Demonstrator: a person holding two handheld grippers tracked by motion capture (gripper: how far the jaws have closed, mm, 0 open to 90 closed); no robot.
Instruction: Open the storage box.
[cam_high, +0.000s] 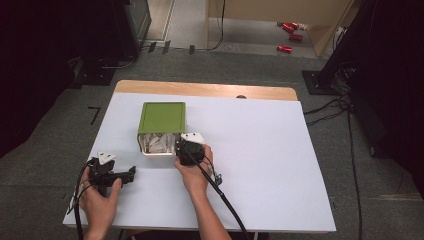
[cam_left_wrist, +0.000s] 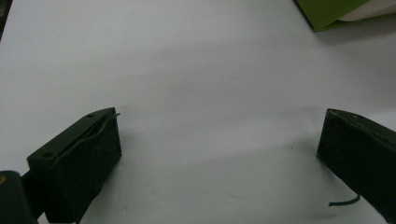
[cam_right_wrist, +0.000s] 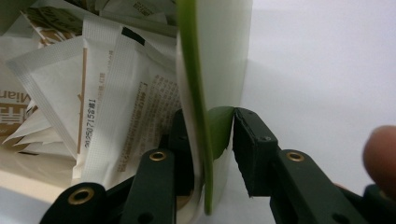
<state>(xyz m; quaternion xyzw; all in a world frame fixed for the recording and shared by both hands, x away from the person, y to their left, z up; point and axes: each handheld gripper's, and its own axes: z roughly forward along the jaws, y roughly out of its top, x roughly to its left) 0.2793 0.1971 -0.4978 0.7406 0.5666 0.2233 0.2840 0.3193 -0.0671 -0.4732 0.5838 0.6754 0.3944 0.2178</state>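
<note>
Tongs of the right hand pinch the side wall of the green plastic box of paper sachets at the white counter's centre-left; grip deeper before pulling. Left tongs, at 7 o'clock, stand spread, empty.

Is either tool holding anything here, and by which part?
Right tool straddles the green box's side wall at its open rim; left tool is open, empty.

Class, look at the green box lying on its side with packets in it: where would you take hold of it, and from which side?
Grip the thin side wall of the green box at its open mouth, coming from the person's side. That edge is slim enough for jaws to straddle; the right gripper already does so, beside the packets.
</note>
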